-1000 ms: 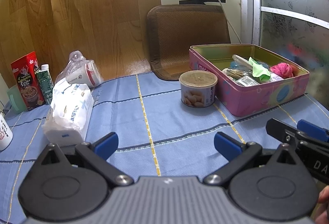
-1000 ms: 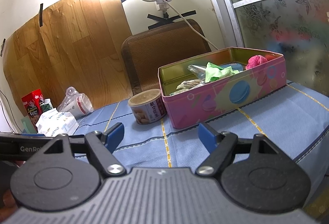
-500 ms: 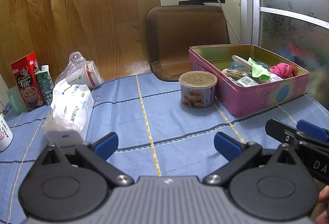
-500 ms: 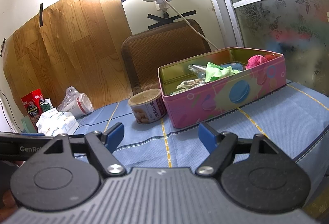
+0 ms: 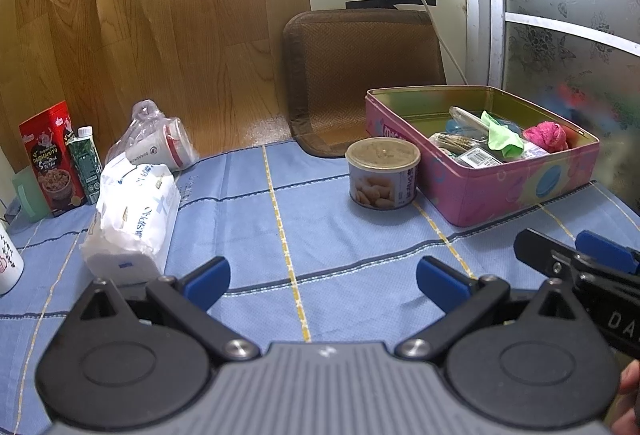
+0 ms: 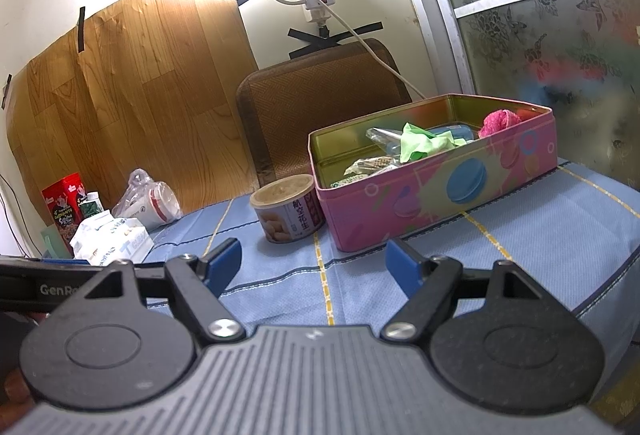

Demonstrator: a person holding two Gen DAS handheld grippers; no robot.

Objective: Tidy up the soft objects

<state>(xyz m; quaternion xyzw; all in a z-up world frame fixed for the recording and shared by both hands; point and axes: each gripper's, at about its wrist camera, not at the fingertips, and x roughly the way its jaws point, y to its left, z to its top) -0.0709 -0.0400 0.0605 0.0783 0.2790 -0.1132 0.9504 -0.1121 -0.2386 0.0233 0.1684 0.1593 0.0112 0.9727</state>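
Tongs, left (image 5: 322, 281) and right (image 6: 313, 262), both released; one pink tin (image 5: 520, 191), one can (image 5: 383, 173).

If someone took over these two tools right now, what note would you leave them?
Left tool: open, empty, low over the blue cloth.
Right tool: open, empty, beside it, facing the pink tin.
In the tin: green cloth, pink fluffy ball and some packets.
On the cloth: tissue pack at the left, peanut can touching or nearly touching the tin.
Done: some soft things appear to be in the tin.
Left: probably the tissue pack; nothing is gripped yet.
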